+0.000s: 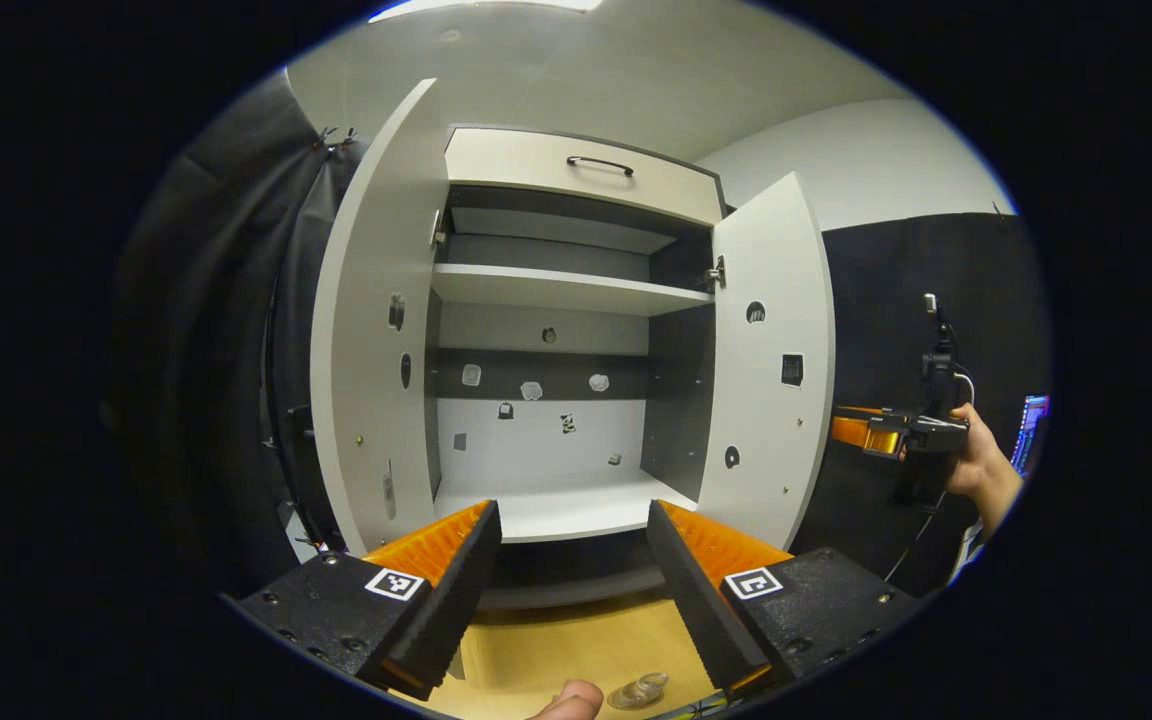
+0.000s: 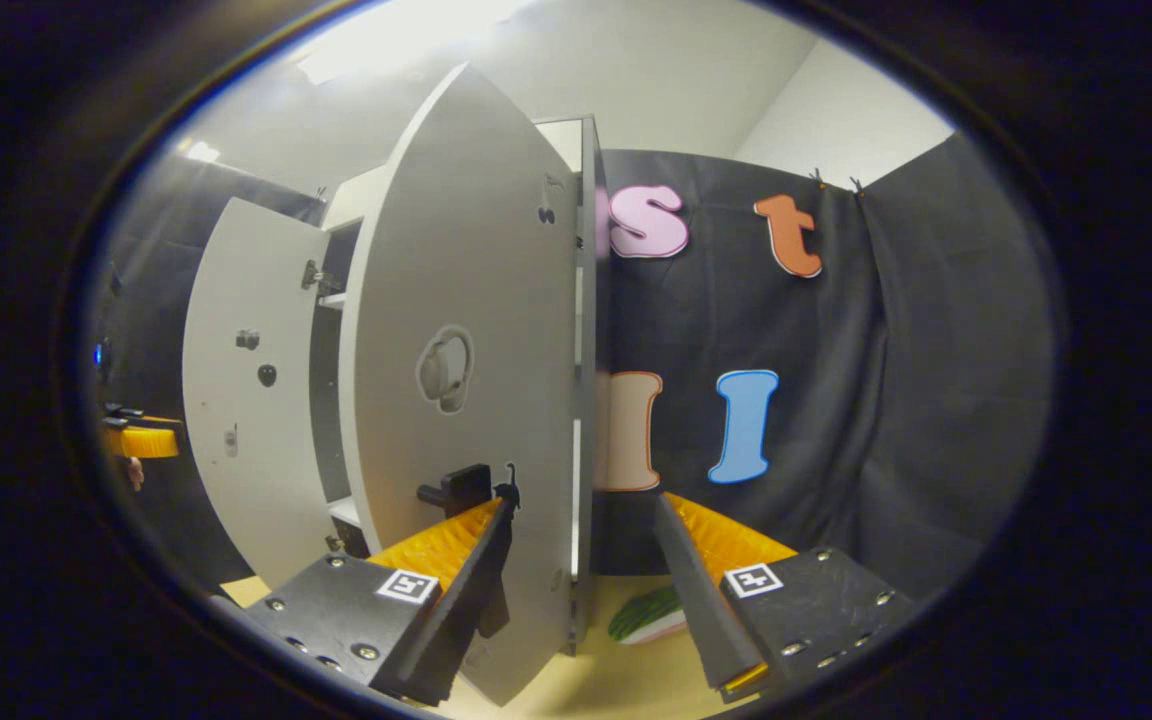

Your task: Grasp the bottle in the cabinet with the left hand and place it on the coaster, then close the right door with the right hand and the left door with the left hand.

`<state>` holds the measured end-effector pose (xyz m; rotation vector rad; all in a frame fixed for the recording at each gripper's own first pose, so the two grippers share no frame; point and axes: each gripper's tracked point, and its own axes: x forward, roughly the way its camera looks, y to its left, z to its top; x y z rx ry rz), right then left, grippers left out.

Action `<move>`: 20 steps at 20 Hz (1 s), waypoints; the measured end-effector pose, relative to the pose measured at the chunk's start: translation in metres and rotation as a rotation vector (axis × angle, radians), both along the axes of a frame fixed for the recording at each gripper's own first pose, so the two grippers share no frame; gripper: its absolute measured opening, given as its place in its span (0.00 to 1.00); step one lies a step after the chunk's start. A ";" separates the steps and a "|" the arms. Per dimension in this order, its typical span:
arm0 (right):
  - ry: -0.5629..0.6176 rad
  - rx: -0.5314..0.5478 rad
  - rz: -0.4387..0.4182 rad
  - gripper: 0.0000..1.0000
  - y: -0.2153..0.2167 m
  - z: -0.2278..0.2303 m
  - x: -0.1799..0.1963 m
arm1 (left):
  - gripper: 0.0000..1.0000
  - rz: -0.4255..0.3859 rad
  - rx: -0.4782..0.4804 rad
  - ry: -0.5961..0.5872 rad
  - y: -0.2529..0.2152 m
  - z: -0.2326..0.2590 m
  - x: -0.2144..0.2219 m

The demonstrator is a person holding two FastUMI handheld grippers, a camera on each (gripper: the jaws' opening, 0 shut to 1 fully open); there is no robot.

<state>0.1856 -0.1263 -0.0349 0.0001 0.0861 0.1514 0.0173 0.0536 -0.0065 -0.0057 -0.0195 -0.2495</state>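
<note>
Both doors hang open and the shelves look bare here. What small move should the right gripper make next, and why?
Probably swing the right gripper leftward against the right door. Its open fingers straddle that door's free edge, and the cabinet shelves hold no bottle, so closing seems due.

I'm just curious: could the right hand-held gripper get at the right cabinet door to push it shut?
Probably yes. The right hand-held gripper is open right at the right door's outer edge, with nothing between them.
</note>
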 end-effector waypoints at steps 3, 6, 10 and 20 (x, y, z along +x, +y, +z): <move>0.006 -0.009 -0.009 0.86 0.000 -0.001 0.001 | 0.94 0.014 0.007 0.010 0.007 -0.006 0.002; 0.011 0.001 0.005 0.89 0.003 -0.001 0.003 | 0.92 0.018 0.017 0.013 0.009 -0.009 0.004; 0.010 -0.016 0.023 0.86 0.002 -0.002 0.003 | 0.94 0.022 0.048 -0.004 0.014 -0.004 0.004; 0.019 -0.014 0.027 0.89 0.003 -0.004 0.004 | 0.94 0.062 0.043 0.010 0.043 -0.017 0.001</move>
